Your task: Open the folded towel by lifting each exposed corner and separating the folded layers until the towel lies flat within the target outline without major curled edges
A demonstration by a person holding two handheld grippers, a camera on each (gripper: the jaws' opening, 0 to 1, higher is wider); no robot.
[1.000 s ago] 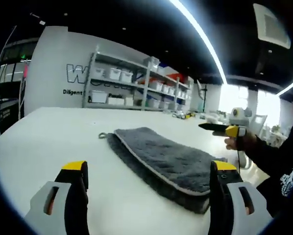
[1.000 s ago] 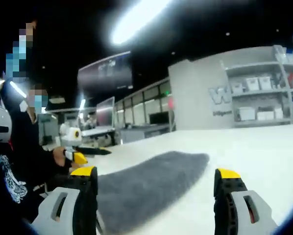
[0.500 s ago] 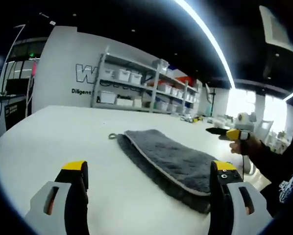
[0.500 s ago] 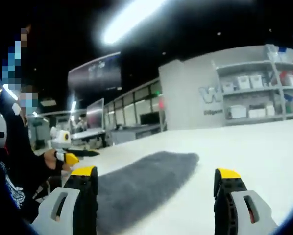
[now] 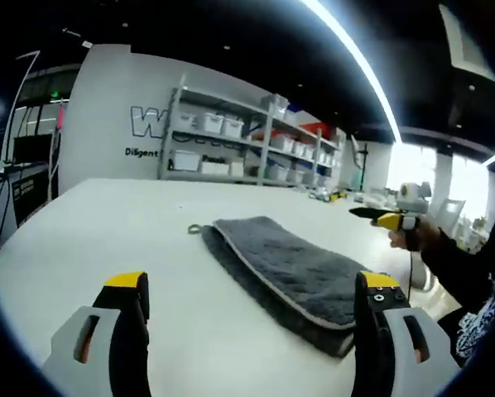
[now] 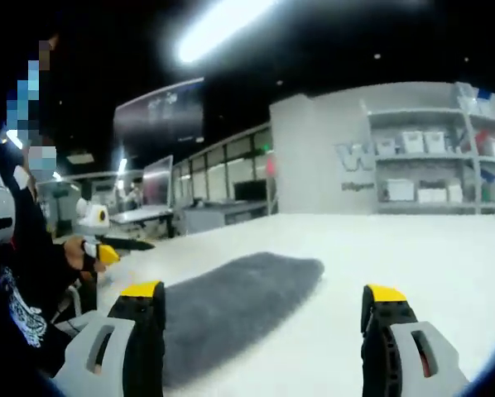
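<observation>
Now, a folded grey towel (image 5: 285,269) lying on the white surface (image 5: 107,240), layers stacked, pale trim running along the near edge, small loop (image 5: 195,229) poking out at the far corner. Still folded, nothing lifted yet. Left gripper (image 5: 252,310) held low over the surface, fingers (image 5: 132,294) spread wide and released, towel's near end just ahead of the right-hand finger, not touched. Over in the right gripper view, same towel (image 6: 231,302) stretching away as a dark grey strip, right gripper (image 6: 264,318) hovering above, fingers (image 6: 384,302) parted and empty. Right gripper also visible from the left gripper view (image 5: 384,217), held in a hand (image 5: 413,236) well beyond the towel. Left gripper likewise spotted from the right gripper view (image 6: 115,246), up off the surface. Shelves with white bins (image 5: 239,153) against the back wall.
</observation>
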